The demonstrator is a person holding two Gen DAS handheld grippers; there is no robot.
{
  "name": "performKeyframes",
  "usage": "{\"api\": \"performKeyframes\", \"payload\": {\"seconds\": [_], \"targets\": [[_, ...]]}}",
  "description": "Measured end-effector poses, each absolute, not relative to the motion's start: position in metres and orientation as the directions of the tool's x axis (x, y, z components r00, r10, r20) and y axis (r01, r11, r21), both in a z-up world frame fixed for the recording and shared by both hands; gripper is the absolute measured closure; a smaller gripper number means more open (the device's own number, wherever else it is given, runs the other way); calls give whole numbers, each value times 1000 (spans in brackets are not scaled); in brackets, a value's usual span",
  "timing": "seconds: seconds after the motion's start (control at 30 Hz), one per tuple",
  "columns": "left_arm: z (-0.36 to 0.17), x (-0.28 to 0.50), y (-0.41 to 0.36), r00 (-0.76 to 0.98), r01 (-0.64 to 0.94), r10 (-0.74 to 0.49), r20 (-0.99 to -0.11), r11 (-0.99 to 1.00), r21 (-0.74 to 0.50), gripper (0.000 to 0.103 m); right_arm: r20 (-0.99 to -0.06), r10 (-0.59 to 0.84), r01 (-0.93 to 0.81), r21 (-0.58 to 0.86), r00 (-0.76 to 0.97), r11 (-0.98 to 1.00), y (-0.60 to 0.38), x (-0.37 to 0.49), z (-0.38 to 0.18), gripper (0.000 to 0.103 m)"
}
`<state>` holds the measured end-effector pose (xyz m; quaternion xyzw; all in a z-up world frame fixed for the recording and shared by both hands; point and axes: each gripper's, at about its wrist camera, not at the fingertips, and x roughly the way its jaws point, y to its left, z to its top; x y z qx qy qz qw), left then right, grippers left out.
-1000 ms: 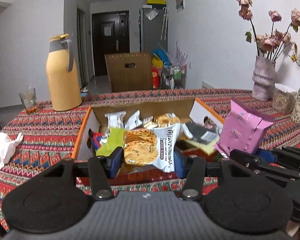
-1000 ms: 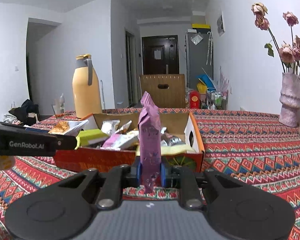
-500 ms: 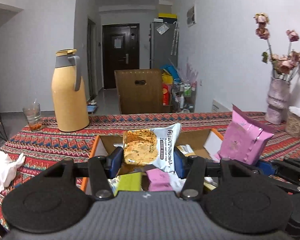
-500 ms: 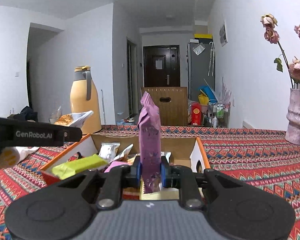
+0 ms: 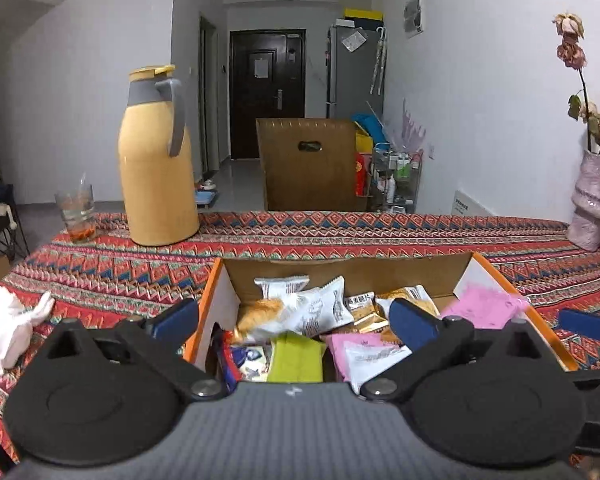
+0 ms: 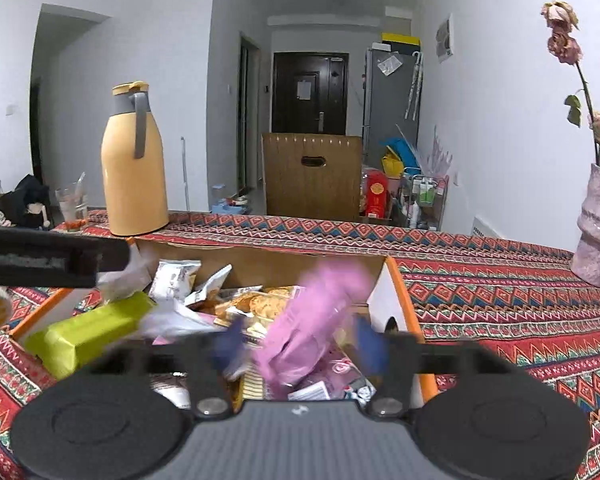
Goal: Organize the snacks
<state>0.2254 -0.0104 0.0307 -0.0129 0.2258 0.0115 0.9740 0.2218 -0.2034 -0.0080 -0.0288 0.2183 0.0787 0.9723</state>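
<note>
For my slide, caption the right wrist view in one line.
Right gripper opening, blurred pink snack pouch dropping into the orange-edged cardboard box of snacks.

Both wrist cameras sit low behind their fingers, close over the open orange-edged cardboard box (image 5: 496,276) (image 6: 404,300), facing across the patterned tablecloth toward the dark door. They share the yellow thermos jug (image 5: 156,160) (image 6: 134,160); the right view looks from further right.
</note>
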Motion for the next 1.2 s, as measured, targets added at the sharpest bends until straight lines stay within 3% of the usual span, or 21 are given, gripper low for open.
{"api": "performKeyframes", "payload": {"seconds": [0.1,0.3,0.6,1.2], "targets": [[29,216,-2,900,-24,10,-436,999,-26,0,-425,145,-165,-12,894,986,-206,214,-9,0],[32,172,7,924,1,-8,-382,1000,-17,0,-414,156,-167,9,897,986,-211,188,-5,0],[30,105,18,922,44,-49,-383,999,-22,0,-394,180,-193,7,901,981,-219,120,1,0],[-8,41,23,877,87,-100,-470,995,-50,0,-469,181,-178,51,864,983,-236,46,-27,0]]}}
